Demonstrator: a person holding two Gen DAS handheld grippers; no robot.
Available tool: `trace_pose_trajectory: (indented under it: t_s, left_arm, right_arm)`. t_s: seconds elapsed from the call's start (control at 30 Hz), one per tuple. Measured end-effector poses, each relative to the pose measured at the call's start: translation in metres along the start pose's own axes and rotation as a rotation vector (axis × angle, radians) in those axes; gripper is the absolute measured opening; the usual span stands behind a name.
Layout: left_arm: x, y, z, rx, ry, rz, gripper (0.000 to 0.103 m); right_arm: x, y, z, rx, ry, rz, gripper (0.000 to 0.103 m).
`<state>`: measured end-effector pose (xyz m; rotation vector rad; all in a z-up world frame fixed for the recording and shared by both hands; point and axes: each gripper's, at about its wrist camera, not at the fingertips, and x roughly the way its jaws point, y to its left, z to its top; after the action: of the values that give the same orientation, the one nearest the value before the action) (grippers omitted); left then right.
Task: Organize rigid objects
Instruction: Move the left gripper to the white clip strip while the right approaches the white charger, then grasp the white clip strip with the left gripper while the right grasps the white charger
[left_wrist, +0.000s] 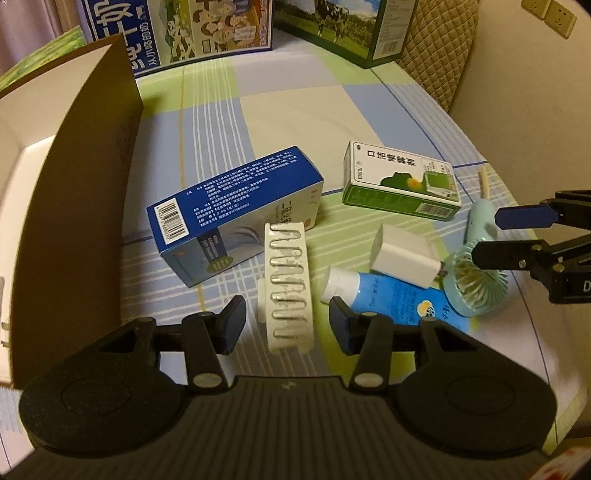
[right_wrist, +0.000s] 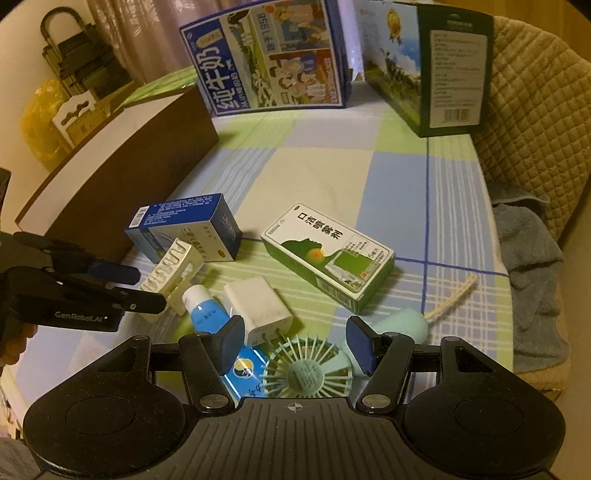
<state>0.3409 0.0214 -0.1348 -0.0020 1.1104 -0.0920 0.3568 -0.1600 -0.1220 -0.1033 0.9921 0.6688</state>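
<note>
Clutter at lower centre: your left gripper (left_wrist: 286, 325) straddles the white clip (left_wrist: 288, 284), jaws spread, untouched. Your right gripper (right_wrist: 295, 349) gapes over the mint fan (right_wrist: 306, 373). Closing off-centre may nudge the overlapping tube (left_wrist: 391, 295) and charger (left_wrist: 402, 254).

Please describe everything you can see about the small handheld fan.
The small handheld fan is pale mint green, apparently plastic. It lies flat on the checked cloth, round radial grille facing up, rounded handle pointing away, with a cream cord beyond its end. Its head overlaps the blue tube, beside the white charger. The right gripper hovers open above it.
</note>
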Motion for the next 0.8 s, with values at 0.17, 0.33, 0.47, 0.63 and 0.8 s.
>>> trace_pose_trajectory:
  t_s: [0.17,0.33,0.47,0.63,0.8]
  left_arm:
    - [0.011,0.0,0.006,-0.006,0.008,0.004,0.038]
    - [0.018,0.003,0.006,-0.032,0.014,0.01,0.024]
    - [0.015,0.004,-0.001,-0.032,0.003,0.024,0.023]
    - [0.007,0.016,-0.013,-0.074,0.006,0.042,0.023]
    - [-0.002,0.029,-0.028,-0.12,0.011,0.067,0.023]
  right_arm:
    - [0.011,0.0,0.006,-0.032,0.019,0.031,0.059]
    - [0.023,0.002,0.01,-0.064,0.042,0.066,0.059]
    - [0.033,0.005,0.014,-0.102,0.064,0.086,0.059]
    - [0.048,0.007,0.019,-0.146,0.094,0.109,0.059]
    - [0.066,0.007,0.022,-0.179,0.132,0.126,0.059]
